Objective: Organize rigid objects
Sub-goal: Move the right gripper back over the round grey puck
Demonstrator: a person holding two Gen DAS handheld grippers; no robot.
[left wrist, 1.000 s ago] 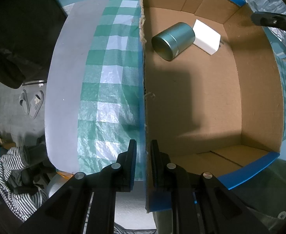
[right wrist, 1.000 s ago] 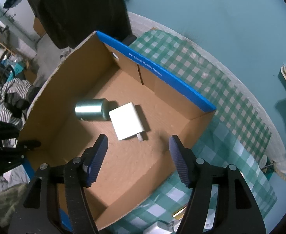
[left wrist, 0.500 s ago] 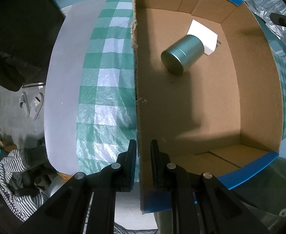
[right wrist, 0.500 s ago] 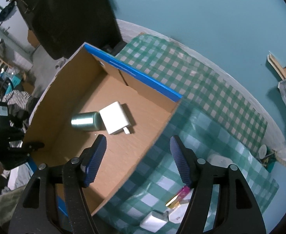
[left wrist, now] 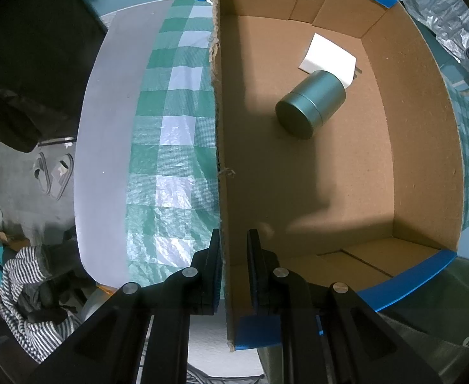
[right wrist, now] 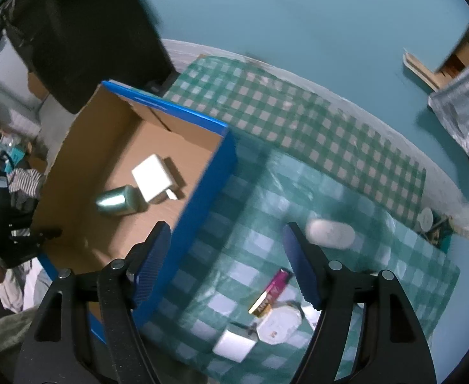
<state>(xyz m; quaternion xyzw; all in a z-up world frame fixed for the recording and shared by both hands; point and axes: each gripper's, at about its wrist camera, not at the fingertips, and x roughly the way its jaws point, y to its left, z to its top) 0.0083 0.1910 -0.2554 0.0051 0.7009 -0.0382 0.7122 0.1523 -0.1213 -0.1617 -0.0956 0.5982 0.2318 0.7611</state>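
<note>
Cardboard box (left wrist: 330, 166), pinched at its wall by the left gripper (left wrist: 232, 256), holds a tin (left wrist: 311, 108) and charger (left wrist: 328, 54) while the right gripper (right wrist: 226, 262), empty jaws just widening, should settle squarely over the lipstick (right wrist: 271, 292) outside.

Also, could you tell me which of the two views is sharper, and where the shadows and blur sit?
Left wrist view: sharp; a dark shadow crosses the cardboard box floor below the green tin, and the white block sits in brighter light. Right wrist view: motion-blurred, smearing the checked tablecloth and the white oval item; fisheye bending curves the edges in both.
</note>
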